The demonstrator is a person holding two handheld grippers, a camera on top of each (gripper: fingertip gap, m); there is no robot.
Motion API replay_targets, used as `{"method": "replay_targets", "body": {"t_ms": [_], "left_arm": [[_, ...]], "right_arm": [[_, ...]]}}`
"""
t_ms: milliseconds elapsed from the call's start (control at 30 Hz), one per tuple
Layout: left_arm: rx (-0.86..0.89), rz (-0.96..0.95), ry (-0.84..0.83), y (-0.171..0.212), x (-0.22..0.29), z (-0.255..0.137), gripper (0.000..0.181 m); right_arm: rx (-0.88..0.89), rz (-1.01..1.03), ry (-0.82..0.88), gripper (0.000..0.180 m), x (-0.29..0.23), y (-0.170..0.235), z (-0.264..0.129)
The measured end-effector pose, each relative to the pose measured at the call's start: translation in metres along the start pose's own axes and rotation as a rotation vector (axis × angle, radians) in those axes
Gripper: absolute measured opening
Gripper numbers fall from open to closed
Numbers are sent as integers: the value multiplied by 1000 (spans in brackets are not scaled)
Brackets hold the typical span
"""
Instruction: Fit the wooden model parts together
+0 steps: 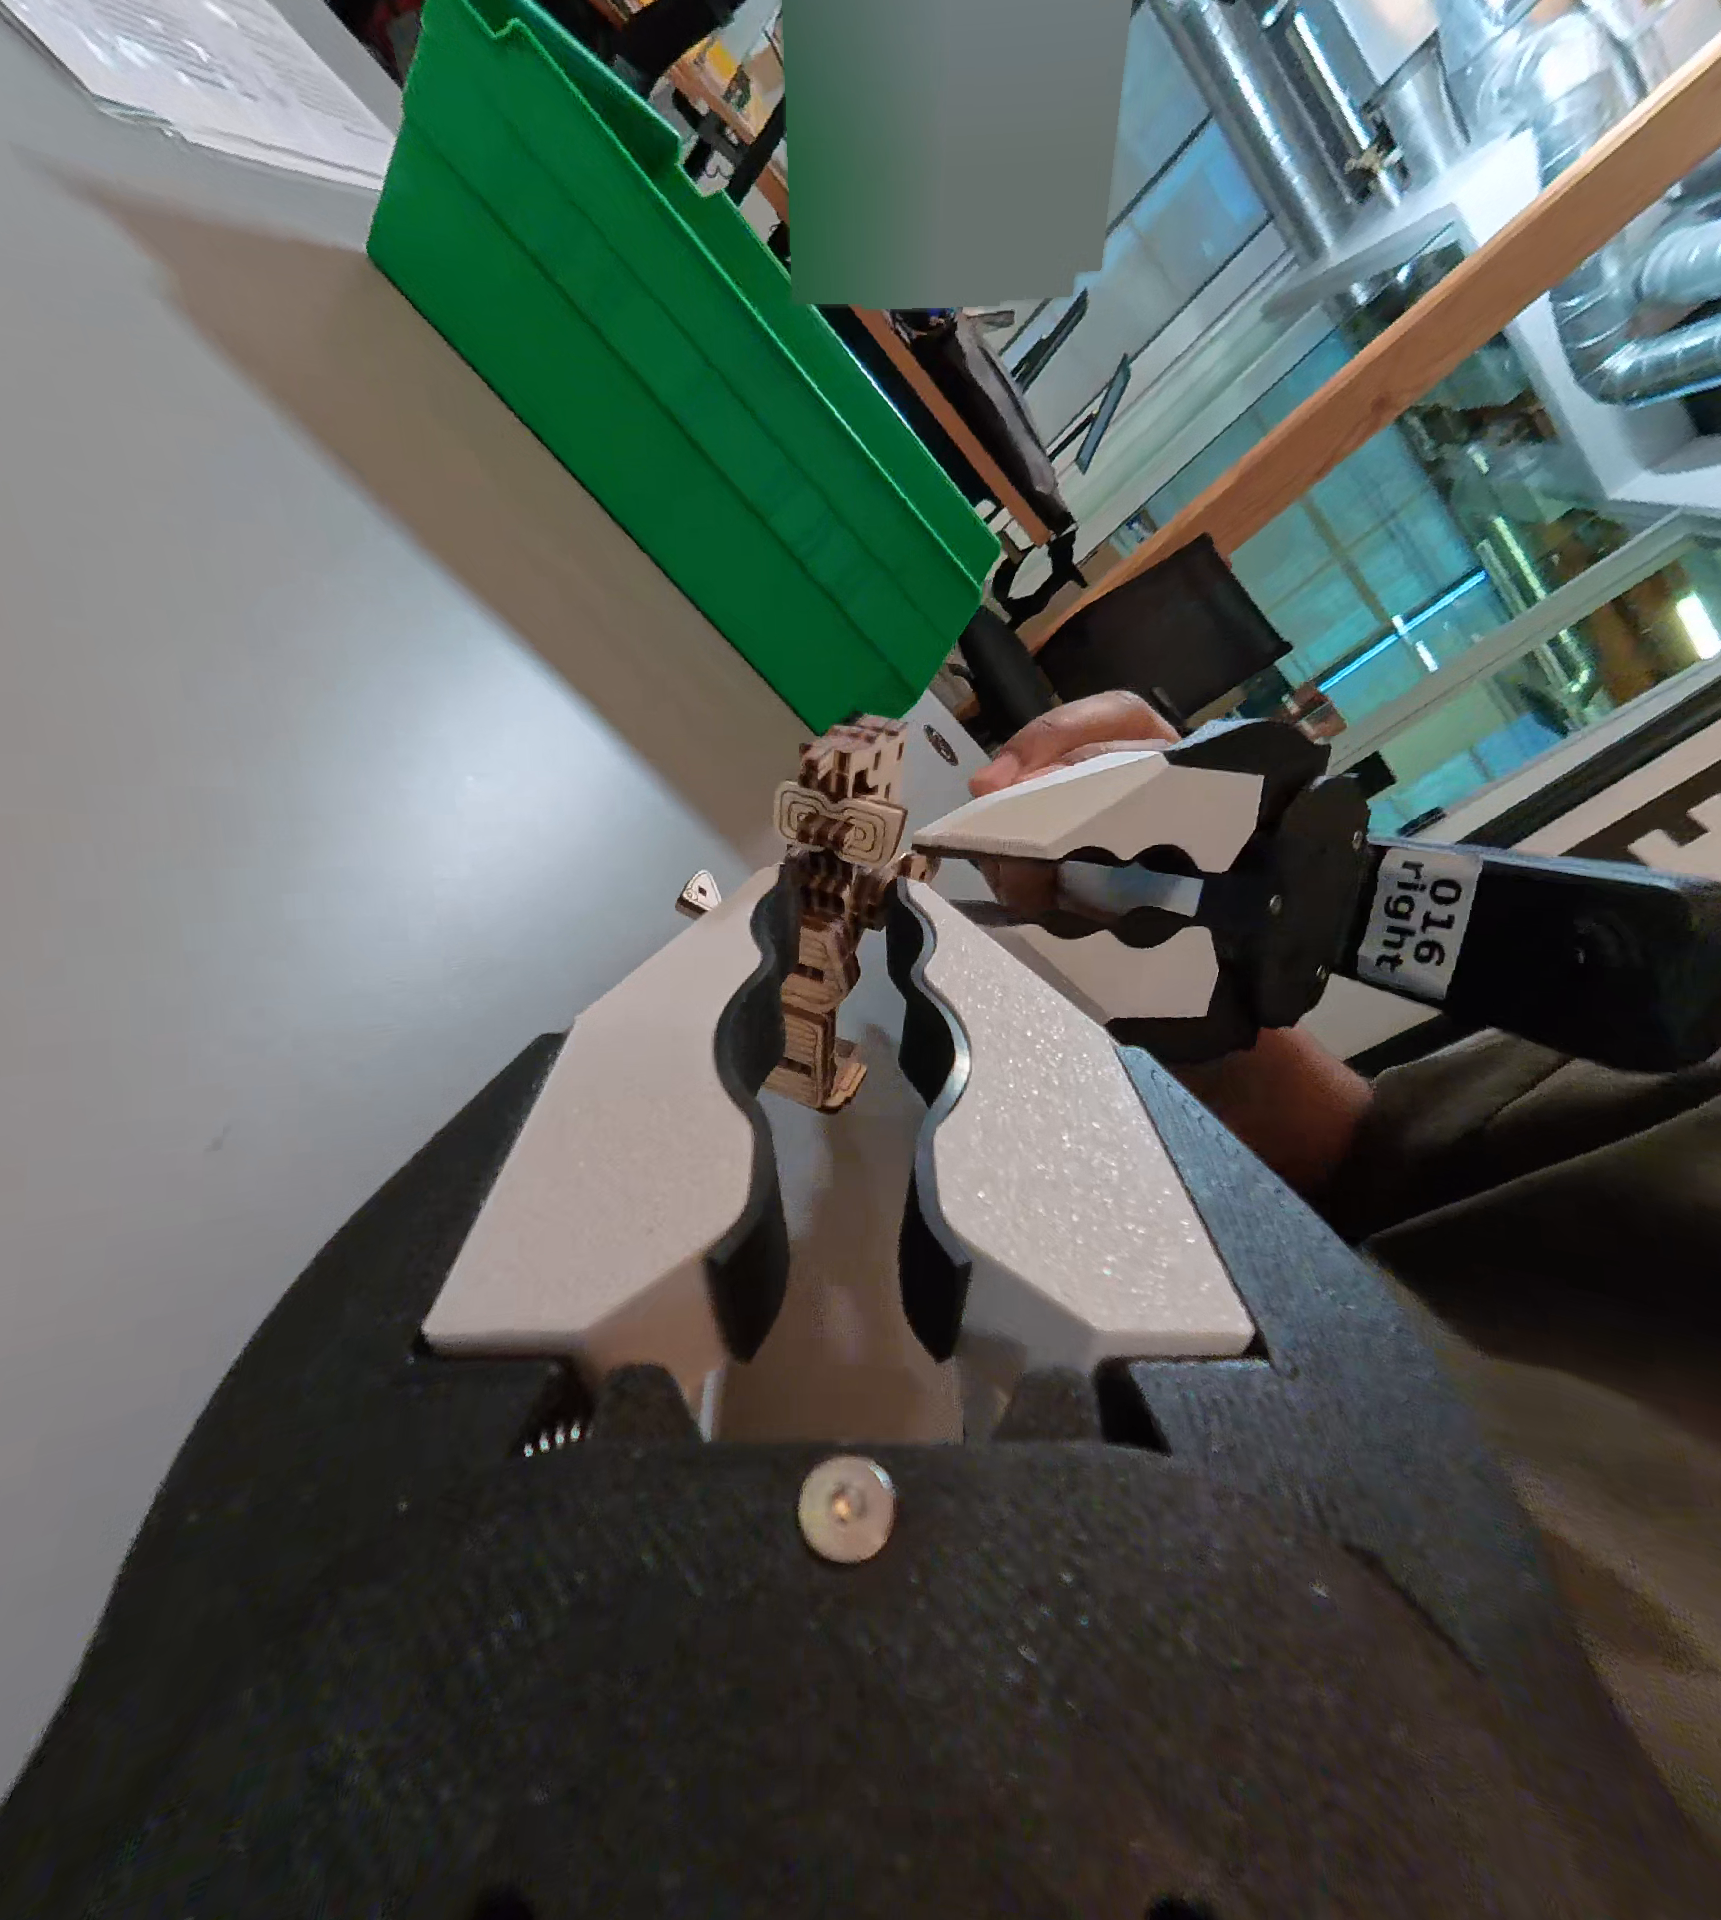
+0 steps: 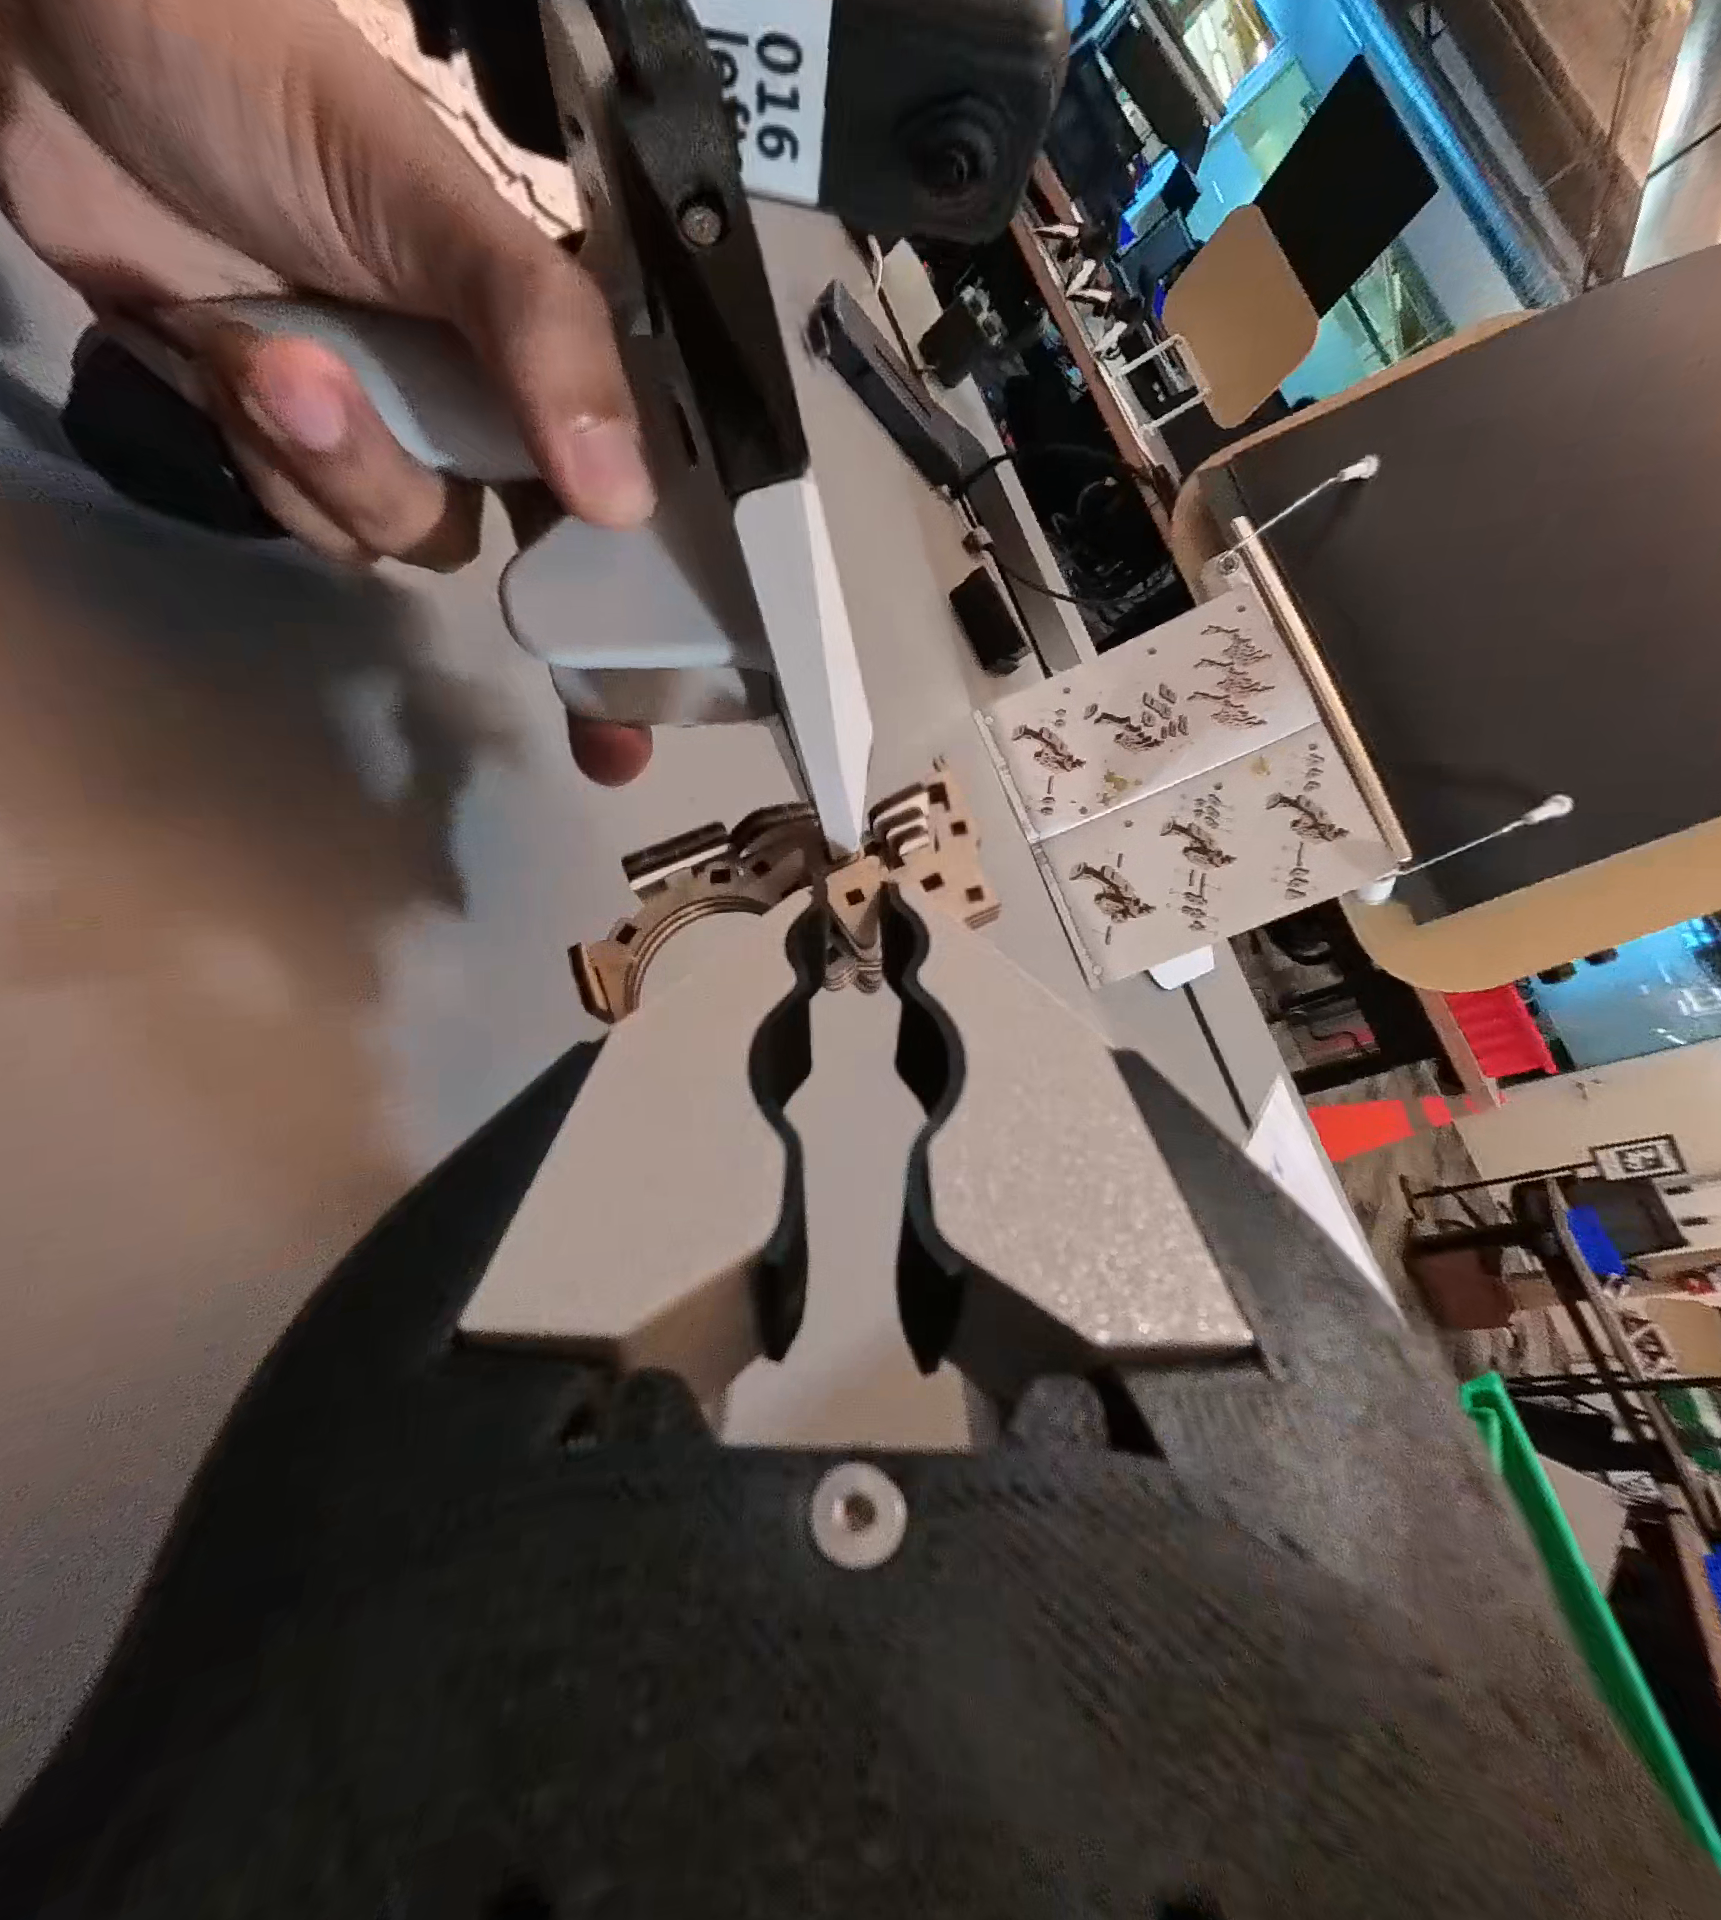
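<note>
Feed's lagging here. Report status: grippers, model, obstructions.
Left gripper shut on wooden model. Right gripper shut on small wooden piece, at the model's side. Green bin behind, clear of the work.

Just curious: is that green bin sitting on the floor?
No, the green bin rests on the grey table, behind the wooden model.

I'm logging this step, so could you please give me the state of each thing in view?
Left gripper: shut on wooden model.
Right gripper: shut on small wooden piece.
Wooden model: held off the table, partly assembled.
Small wooden piece: pinched, against the model.
Green bin: on the table, untouched.
</note>
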State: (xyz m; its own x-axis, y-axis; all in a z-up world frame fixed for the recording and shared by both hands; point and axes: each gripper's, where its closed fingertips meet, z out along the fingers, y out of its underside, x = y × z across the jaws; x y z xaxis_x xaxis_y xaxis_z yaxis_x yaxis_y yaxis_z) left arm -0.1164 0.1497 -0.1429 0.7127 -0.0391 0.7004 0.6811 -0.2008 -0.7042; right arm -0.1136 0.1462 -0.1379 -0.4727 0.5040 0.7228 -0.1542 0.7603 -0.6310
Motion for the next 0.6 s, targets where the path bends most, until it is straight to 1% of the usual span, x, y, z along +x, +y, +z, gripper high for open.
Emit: {"method": "replay_targets", "body": {"t_ms": [67,200,267,333,367,433,467,500,533,600], "left_arm": [[-6,46,-26,0,0,1,14],[-9,56,-8,0,3,0,14],[-8,64,-4,-1,5,0,15],[-7,56,3,-2,6,0,15],[-10,39,6,-2,5,0,15],[-17,-7,11,1,0,0,15],[-16,-30,14,2,-2,-1,14],[-19,-39,18,3,-3,-1,14],[-18,-39,20,3,-2,-1,14],[2,-11,30,-1,4,-1,15]], "right_arm": [[13,62,-18,8,1,0,-1],[99,366,-123,7,2,-3,-3],[152,459,-147,7,5,-6,-5],[166,431,-136,7,7,-7,-6],[151,358,-113,6,6,-7,-5],[55,69,-30,7,1,-3,-2],[10,-43,7,7,-2,-2,0],[-12,-89,22,7,-4,-2,1],[-8,-71,17,7,-4,-2,0],[55,132,-25,7,2,-6,-3]]}}
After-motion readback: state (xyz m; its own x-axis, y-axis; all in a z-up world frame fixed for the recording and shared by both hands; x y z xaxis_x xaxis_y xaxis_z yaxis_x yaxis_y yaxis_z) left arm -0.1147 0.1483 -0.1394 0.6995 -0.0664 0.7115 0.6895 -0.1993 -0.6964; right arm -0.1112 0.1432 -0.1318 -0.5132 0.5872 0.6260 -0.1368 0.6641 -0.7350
